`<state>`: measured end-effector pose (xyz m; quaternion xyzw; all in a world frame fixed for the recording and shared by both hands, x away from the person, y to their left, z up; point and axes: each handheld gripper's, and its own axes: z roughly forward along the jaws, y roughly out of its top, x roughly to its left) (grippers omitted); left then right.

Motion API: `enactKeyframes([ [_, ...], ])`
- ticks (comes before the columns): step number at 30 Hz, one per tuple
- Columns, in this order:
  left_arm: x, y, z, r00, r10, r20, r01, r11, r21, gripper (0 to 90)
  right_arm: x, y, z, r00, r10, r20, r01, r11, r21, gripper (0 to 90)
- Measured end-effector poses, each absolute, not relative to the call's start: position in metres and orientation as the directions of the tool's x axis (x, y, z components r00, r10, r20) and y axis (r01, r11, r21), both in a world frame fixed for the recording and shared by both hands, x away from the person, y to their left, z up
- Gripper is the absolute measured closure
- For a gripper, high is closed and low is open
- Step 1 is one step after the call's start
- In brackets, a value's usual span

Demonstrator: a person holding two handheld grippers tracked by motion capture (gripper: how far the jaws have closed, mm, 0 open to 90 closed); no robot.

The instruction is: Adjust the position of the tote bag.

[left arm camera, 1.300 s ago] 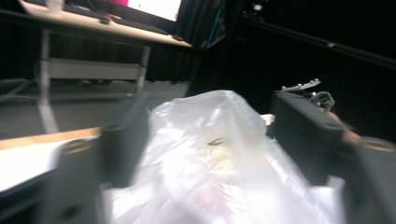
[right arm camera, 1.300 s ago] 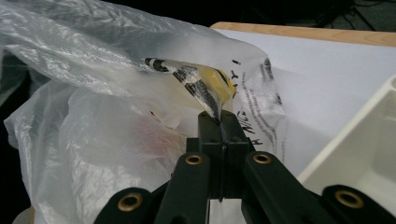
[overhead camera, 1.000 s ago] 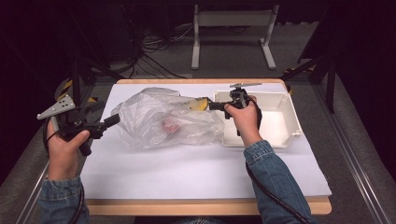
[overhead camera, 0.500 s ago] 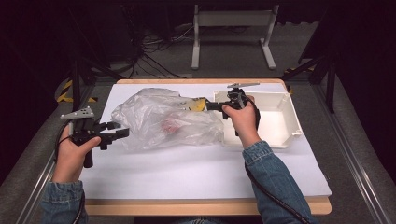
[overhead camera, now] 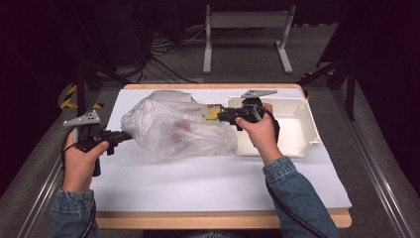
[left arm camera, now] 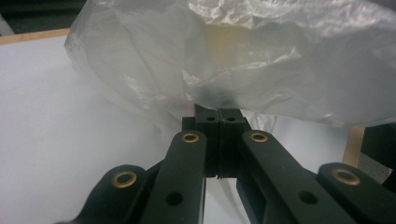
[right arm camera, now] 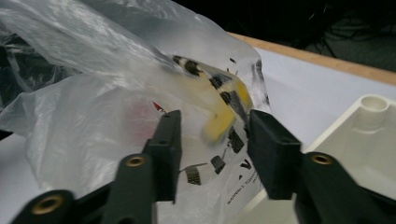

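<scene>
A crumpled clear plastic bag (overhead camera: 163, 111) (left arm camera: 280, 60) (right arm camera: 84, 107) lies on the white sheet, with something pink (overhead camera: 183, 128) dimly showing inside it. My left gripper (overhead camera: 128, 135) (left arm camera: 218, 116) is at the bag's left edge, its jaws shut together on the thin film. My right gripper (overhead camera: 218, 115) (right arm camera: 212, 126) is at the bag's right end. Its jaws have just been opening and stand apart, with a blurred yellow and black printed part (right arm camera: 224, 116) of the bag loose between them. Neither pad presses on it.
A white plastic tray (overhead camera: 307, 106) (right arm camera: 369, 140) stands at the right, just behind my right hand. The white sheet (overhead camera: 198, 178) covers the wooden table top. Metal rails run along both table sides, and cables and a stand lie on the floor beyond.
My left gripper swung in from the left, sank to the bag's edge and shut there. My right gripper's jaws parted at the bag's yellow end and lifted slightly.
</scene>
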<state>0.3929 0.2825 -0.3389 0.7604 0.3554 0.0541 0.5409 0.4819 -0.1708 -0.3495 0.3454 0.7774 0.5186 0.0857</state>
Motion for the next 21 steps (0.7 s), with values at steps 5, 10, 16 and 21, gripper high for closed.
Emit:
enactKeyframes([
  [5,0.39,0.279,-0.335,0.749,0.595,-0.293,0.459,-0.147,0.876,90.0,0.459,-0.174,-0.332,-0.764,0.631,0.137,0.343,0.217,0.914,29.8],
  [10,0.389,0.278,-0.332,0.758,0.587,-0.285,0.445,-0.145,0.884,90.0,0.426,-0.168,-0.317,-0.809,0.586,0.046,0.239,0.257,0.936,28.2],
  [16,0.389,0.276,-0.332,0.754,0.581,-0.306,0.451,-0.119,0.885,90.0,0.398,-0.141,-0.324,-0.87,0.493,0.016,0.197,0.317,0.928,26.4],
  [21,0.389,0.276,-0.331,0.758,0.57,-0.317,0.452,-0.109,0.886,90.0,0.391,-0.111,-0.341,-0.892,0.45,-0.024,0.165,0.376,0.912,14.0],
])
